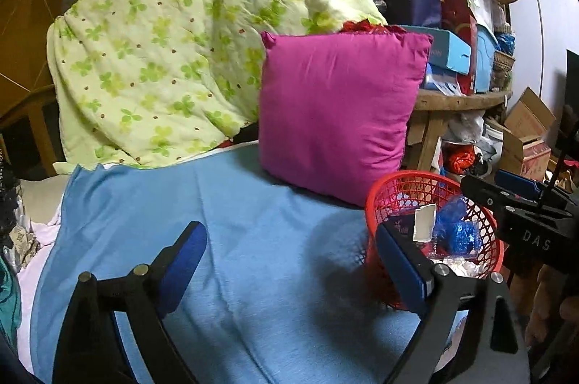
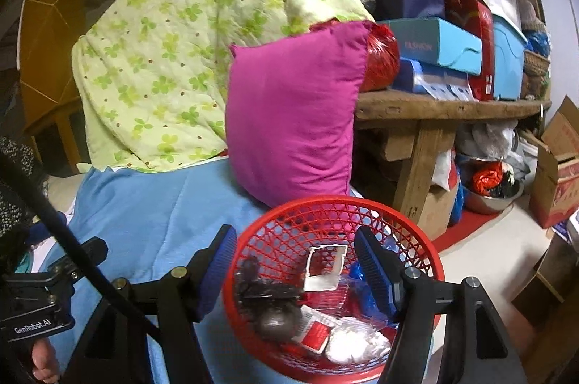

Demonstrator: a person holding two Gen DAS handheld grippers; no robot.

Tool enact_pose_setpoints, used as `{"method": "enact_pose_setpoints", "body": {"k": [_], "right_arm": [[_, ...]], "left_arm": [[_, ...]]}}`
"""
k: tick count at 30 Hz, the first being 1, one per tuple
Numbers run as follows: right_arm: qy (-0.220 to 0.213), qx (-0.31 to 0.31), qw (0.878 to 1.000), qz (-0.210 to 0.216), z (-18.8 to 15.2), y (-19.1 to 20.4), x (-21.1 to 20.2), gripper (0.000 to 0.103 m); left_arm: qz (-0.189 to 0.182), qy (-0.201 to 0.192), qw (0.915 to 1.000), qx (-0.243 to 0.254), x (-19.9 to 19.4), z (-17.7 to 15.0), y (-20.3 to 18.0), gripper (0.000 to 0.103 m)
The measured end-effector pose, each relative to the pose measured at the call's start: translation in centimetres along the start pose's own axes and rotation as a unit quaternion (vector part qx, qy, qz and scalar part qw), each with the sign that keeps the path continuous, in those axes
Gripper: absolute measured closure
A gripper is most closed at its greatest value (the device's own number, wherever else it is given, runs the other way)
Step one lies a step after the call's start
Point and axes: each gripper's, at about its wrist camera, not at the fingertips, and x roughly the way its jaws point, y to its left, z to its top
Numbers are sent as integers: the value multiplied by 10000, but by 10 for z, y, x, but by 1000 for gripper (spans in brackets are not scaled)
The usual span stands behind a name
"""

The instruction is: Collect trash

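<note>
Two grippers: my left gripper (image 1: 289, 270) and right gripper (image 2: 295, 270), both spread wide, holding nothing.
Basket (image 2: 427, 261): round red plastic mesh on blue sheet (image 1: 231, 221).
Trash: crumpled wrappers (image 2: 325, 266) inside basket.
Cushion (image 1: 336, 116): square magenta, behind basket.

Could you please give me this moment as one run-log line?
left gripper: open, empty | right gripper: open over red basket | basket: holds trash | on blue sheet

Black gripper frames, blue ribbed fingers (image 2: 372, 270), silver screws (white "GenRobot.AI", "DAS" lettering).
</note>
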Motion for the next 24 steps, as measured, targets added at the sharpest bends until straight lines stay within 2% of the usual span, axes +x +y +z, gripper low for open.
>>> {"method": "enact_pose_setpoints", "body": {"k": [10,24], "right_arm": [[1,-59,10000,41,-1,12,-29,32],[-277,-39,9996,10,-1,-8,-88,30]], "left_arm": [[111,-102,9999,7,-30,4,-2,8],[248,-289,9991,160,-75,12,-29,7]]}}
